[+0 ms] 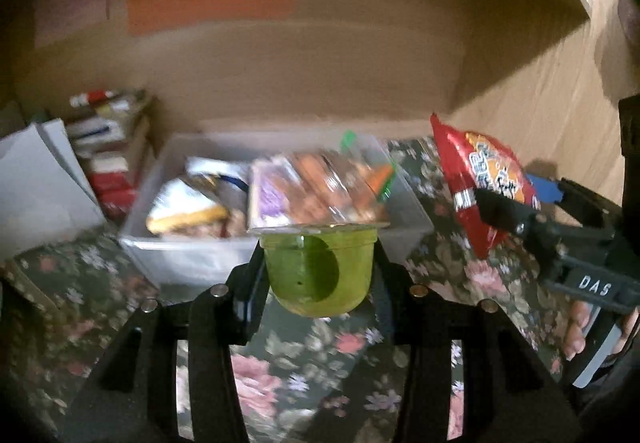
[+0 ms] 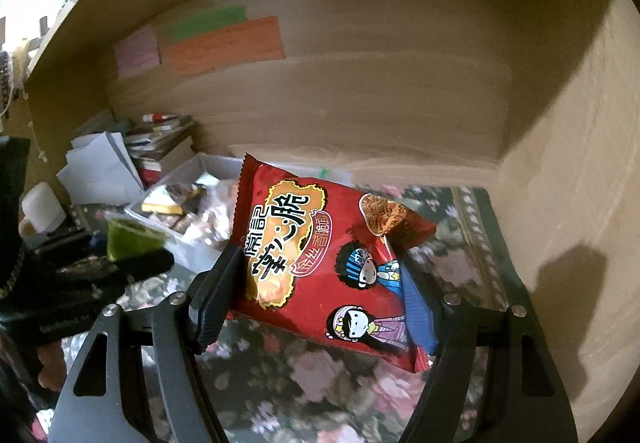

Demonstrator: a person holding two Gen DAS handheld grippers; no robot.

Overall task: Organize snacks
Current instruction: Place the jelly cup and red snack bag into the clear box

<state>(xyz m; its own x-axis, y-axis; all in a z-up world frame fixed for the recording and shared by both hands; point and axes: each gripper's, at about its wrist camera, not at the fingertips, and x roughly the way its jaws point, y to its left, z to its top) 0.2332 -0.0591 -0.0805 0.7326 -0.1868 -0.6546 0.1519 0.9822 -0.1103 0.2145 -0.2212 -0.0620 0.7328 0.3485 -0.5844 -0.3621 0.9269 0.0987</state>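
Far to the left of the left gripper (image 1: 318, 263) a white folded sheet (image 1: 36, 179) leans beside a stack of books (image 1: 108, 147). Ahead of this gripper's tips stands a clear plastic bin (image 1: 192, 255) on the floral cloth (image 1: 304, 363), filled with wrapped snacks, among them a clear pack of orange-brown pieces (image 1: 316, 187). The left gripper's fingers press on both sides of a green jelly cup (image 1: 320, 271), a translucent tub with a flat sealed lid and a darker round shape inside, held above the cloth just short of the bin's near wall. To its right the right gripper (image 2: 320, 291) pinches a red snack bag (image 2: 320, 263) between its fingers: a glossy crinkled pouch with a serrated top edge, large Chinese lettering on a yellow-orange patch, and two cartoon figures; it tilts, its top corner toward the bin. Cardboard walls (image 2: 400, 83) with pink, green and orange paper notes (image 2: 224, 47) rise beyond both tools.
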